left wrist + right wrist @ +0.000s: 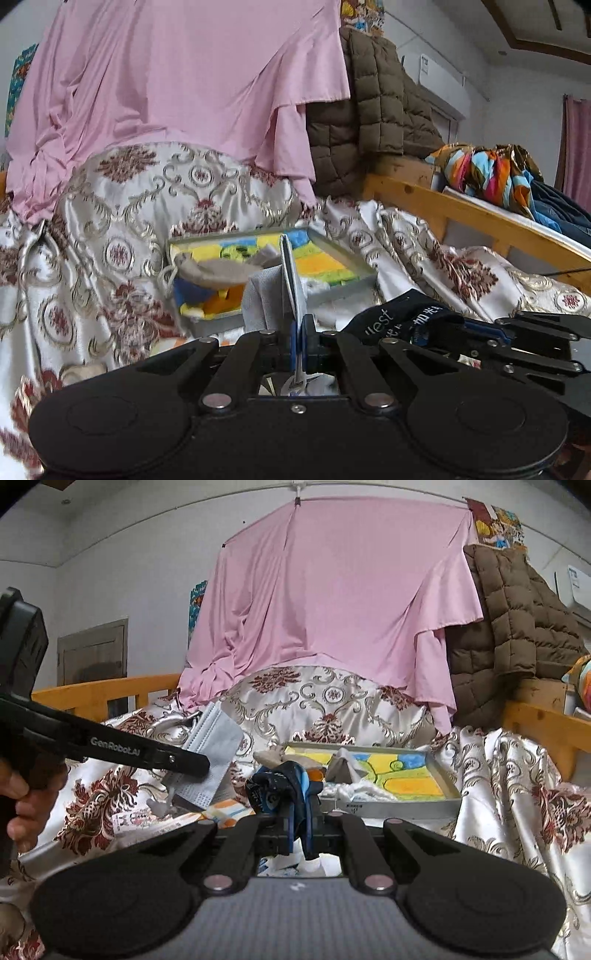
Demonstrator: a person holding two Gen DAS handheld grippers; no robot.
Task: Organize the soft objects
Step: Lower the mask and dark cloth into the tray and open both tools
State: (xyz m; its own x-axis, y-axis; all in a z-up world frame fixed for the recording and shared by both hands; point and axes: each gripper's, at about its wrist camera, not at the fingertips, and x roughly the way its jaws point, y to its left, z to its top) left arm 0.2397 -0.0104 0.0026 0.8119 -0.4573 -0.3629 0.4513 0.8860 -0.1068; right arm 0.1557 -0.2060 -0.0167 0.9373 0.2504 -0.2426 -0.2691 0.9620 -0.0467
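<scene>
Across the bed, a shiny cream bedspread with red floral medallions (332, 701) is spread, bounded by yellow wooden rails (546, 720) and backed by a hanging pink sheet (332, 602). A shallow grey tray with a yellow-blue lining (406, 806) is set near both grippers. The left gripper (301, 328) is pinched on a pale grey pleated face mask (214, 753); the right gripper (301, 812) is clamped on a dark blue-black fabric piece (280, 782).

- The left tongs (300, 328) are closed, jaws pinched on a grey face mask (273, 295) that stands up between them.
- The right tongs (300, 812) are closed on a dark blue cloth (280, 782).
- A hand (22, 797) grips the handle of the left tongs, at the right wrist view's left edge.
</scene>
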